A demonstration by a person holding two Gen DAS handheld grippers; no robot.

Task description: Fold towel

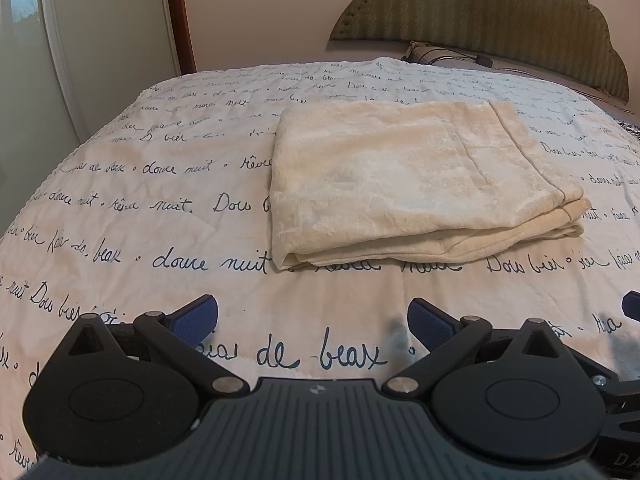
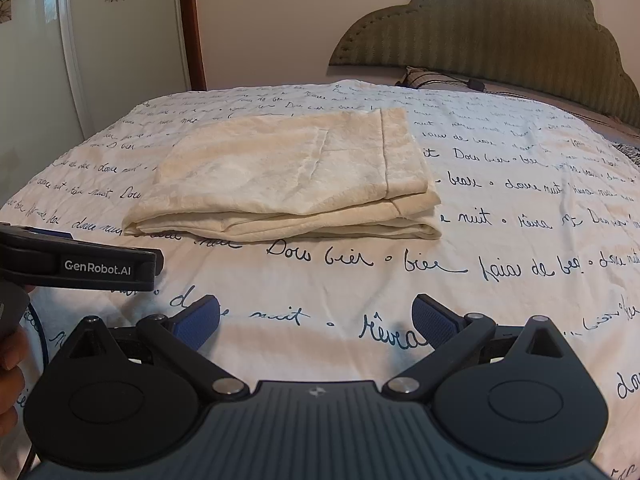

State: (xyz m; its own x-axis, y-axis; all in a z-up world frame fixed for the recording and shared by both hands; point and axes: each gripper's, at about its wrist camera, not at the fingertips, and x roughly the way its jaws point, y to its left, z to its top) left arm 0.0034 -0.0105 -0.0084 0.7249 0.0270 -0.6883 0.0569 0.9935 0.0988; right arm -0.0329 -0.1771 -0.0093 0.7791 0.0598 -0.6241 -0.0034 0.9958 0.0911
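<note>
A cream towel (image 1: 408, 176) lies folded into a thick rectangle on the bed, with its layered edges facing me and to the right. It also shows in the right wrist view as the towel (image 2: 288, 176), left of centre. My left gripper (image 1: 313, 322) hovers over the bedspread a short way in front of the towel, open, with nothing between its blue pads. My right gripper (image 2: 316, 322) is open too and holds nothing, short of the towel and to its right. The left gripper's body (image 2: 80, 266) shows at the left of the right wrist view.
The bed is covered by a white bedspread (image 1: 160, 200) printed with dark handwriting. A green padded headboard (image 2: 500, 32) and a pillow (image 2: 436, 78) stand at the far end. A wardrobe door (image 2: 100, 40) is at the left. A hand (image 2: 10, 364) shows at the left edge.
</note>
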